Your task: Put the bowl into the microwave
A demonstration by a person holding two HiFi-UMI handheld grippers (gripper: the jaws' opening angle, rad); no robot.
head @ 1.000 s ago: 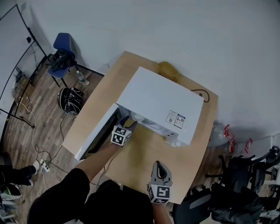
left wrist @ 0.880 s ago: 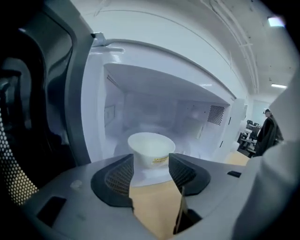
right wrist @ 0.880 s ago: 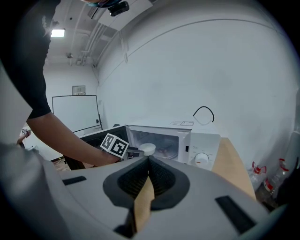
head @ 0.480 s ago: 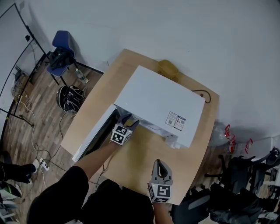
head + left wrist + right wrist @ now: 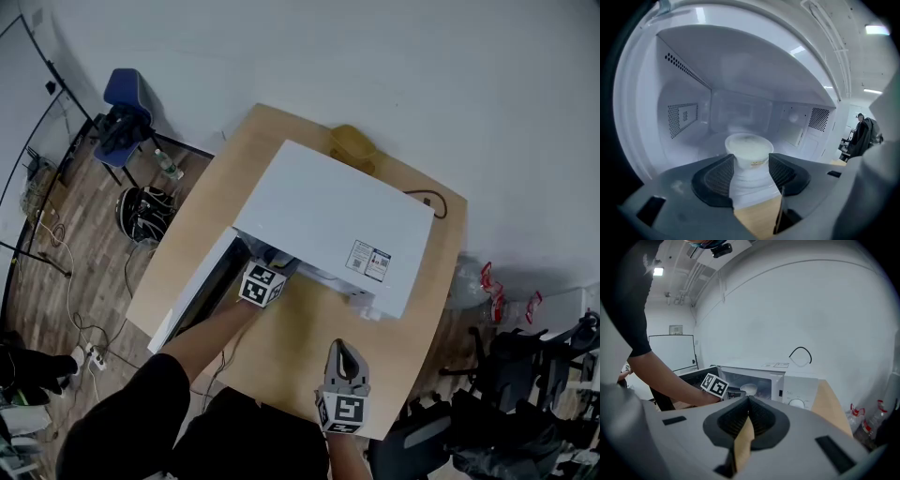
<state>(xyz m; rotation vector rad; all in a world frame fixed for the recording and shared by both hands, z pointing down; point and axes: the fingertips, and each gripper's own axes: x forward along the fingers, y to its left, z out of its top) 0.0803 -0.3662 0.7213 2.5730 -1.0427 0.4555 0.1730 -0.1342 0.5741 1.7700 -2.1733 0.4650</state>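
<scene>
The left gripper reaches into the open microwave, its jaws roughly half apart and closed on the lower body of a white bowl. The mesh pads press against the bowl's two sides, and its rim stands just past their tips. The bowl is upright in the middle of the cavity, close above its floor; whether it rests there cannot be told. The microwave takes up the middle of the desk, with its door swung open towards the desk's left edge. The right gripper is over the desk's near edge, jaws closed together and holding nothing.
</scene>
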